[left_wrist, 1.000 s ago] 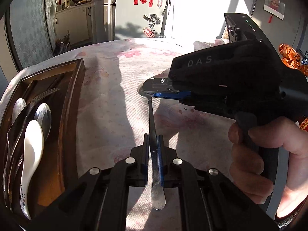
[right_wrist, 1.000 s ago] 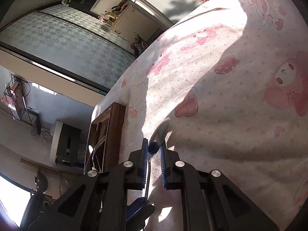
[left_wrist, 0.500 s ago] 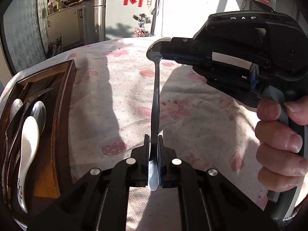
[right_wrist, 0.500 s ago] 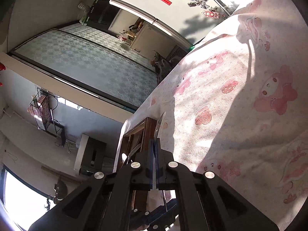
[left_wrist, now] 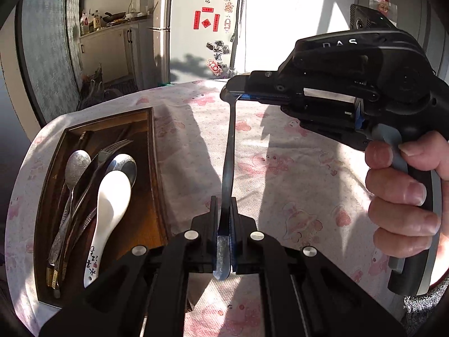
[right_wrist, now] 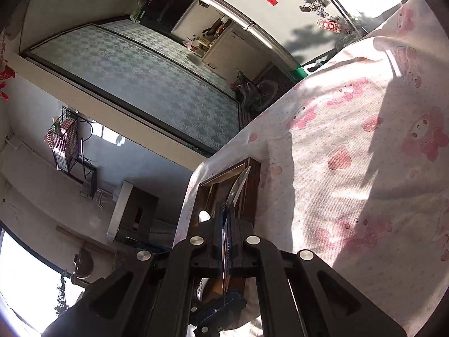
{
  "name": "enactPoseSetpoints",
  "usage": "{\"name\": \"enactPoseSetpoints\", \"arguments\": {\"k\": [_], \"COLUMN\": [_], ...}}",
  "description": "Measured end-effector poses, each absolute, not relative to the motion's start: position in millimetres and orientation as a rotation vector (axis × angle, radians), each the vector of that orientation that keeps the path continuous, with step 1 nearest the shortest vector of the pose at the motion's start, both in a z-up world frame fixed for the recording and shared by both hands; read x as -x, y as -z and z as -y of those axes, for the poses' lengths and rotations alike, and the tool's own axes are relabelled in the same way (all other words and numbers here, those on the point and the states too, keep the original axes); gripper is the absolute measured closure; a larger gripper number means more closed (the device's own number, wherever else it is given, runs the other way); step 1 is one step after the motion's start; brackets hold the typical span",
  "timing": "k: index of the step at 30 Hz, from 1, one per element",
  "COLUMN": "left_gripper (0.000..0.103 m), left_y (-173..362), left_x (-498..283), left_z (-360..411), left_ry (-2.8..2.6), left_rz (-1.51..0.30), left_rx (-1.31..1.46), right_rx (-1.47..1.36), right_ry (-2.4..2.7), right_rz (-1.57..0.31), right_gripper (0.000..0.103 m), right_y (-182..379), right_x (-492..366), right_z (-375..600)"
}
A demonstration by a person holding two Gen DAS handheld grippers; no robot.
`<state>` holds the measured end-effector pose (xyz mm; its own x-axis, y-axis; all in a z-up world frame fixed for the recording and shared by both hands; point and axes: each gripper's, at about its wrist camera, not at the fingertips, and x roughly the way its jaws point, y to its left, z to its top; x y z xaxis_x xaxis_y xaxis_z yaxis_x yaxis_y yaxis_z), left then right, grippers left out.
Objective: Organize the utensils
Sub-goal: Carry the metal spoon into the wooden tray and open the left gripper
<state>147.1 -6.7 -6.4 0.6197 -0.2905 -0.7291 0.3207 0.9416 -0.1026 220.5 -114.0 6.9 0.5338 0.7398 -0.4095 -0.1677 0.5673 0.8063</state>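
– Left gripper: what's it got?
– Jaws pinched tight on the handle end of a metal spoon. Handle tip sticks out behind the fingers, toward the cam.
– And the right gripper?
– Closed on the same spoon, at the bowl end. In the right wrist view the right gripper has the bowl edge-on between its fingers, poking out past the tips. So the spoon hangs between both grippers, up off the tablecloth, not touching it.
– Whose hand is that?
– Right hand, wrapped round the gripper's grip, index finger on the grey trigger.
– Where's the tray?
– Wooden utensil tray sits at the table's left edge, just left of the held spoon. W/ stuff already in it: white ceramic spoon w/ characters on the handle, metal fork, two metal spoons, plus some slim dark pieces I can't ID.
– Background?
– Fridge w/ red stickers and magnets beyond the far table edge; kitchen counter w/ bottles to its left. Strong sun and hard shadows across the cloth.
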Motion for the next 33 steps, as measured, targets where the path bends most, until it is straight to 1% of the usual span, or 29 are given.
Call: {"name": "enactPoseSetpoints", "arguments": {"k": [5, 11, 20, 26, 29, 30, 31, 32, 33], "left_gripper": [0.095, 0.095, 0.095, 0.095, 0.095, 0.095, 0.095, 0.095, 0.095], "left_y": [2, 10, 28, 28, 29, 29, 29, 29, 28], "left_x": [-140, -133, -139, -146, -148, -149, -150, -149, -149], "left_z": [-40, -86, -114, -115, -116, -116, -117, -118, -119], "left_ry": [0.302, 0.247, 0.23, 0.232, 0.23, 0.229, 0.229, 0.231, 0.227], "left_rz": [-0.832, -0.848, -0.874, -0.873, -0.872, -0.871, -0.873, -0.875, -0.876], "left_rx": [-0.01, 0.018, 0.043, 0.053, 0.062, 0.065, 0.069, 0.073, 0.072], "right_rx": [-0.756, -0.726, -0.679, -0.677, -0.647, -0.642, -0.636, -0.631, -0.627], "right_ry": [-0.656, -0.688, -0.668, -0.633, -0.617, -0.609, -0.603, -0.604, -0.604], "right_rz": [-0.87, -0.915, -0.979, -1.021, -1.038, -1.043, -1.044, -1.04, -1.034], "right_gripper": [0.1, 0.1, 0.099, 0.096, 0.088, 0.081, 0.069, 0.061, 0.051], "right_y": [-9, 0, 19, 35, 35, 35, 34, 33, 30], "right_x": [-229, -241, -254, -262, -262, -261, -260, -258, -257], "right_z": [64, 15, -16, -18, -20, -21, -20, -20, -19]}}
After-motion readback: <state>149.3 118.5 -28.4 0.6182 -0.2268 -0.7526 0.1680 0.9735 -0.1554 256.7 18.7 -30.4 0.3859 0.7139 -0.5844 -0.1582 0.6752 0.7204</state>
